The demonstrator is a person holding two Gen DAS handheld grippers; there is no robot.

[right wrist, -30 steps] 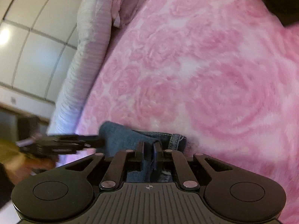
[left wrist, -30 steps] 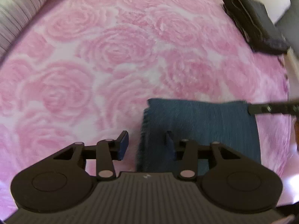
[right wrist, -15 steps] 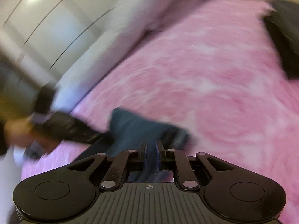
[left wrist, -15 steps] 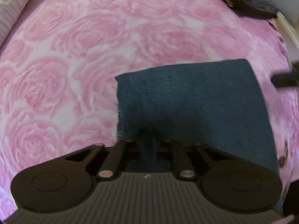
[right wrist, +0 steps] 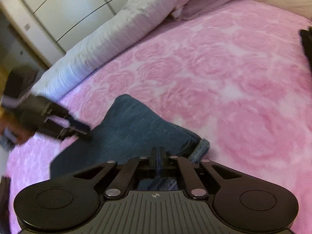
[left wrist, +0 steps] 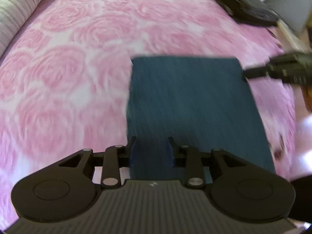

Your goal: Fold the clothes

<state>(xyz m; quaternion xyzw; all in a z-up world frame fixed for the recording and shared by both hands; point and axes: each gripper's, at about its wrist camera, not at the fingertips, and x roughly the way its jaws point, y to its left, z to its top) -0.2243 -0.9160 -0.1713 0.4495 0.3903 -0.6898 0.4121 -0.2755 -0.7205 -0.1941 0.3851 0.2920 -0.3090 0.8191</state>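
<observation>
At the far left of the left wrist view a striped grey-white bolster (left wrist: pixel 17 13) runs along the edge of the pink rose-patterned bedspread (left wrist: pixel 74 74). Moving right, the folded blue jeans (left wrist: pixel 193 105) lie flat on the bedspread as a dark rectangle, its near edge reaching in between the fingers of the left gripper (left wrist: pixel 151 148). That claw is released: its two fingers stand apart, with the denim lying between and under them, and whether either pad touches the cloth cannot be told. Farther right, the right gripper (left wrist: pixel 251 73) reaches in from the side and meets the far right corner of the jeans. A dark folded garment (left wrist: pixel 243 3) sits at the top right, well apart from the jeans.

In the right wrist view, the left gripper (right wrist: pixel 78 129) enters blurred from the left, at the jeans' (right wrist: pixel 132 130) left edge. The right gripper (right wrist: pixel 159 154) is clenched on the denim near the rolled waistband, fingers pressed close together with blue cloth pinched between them. A white pillow (right wrist: pixel 109 39) lies beyond, beside a pale wardrobe (right wrist: pixel 64 5).
</observation>
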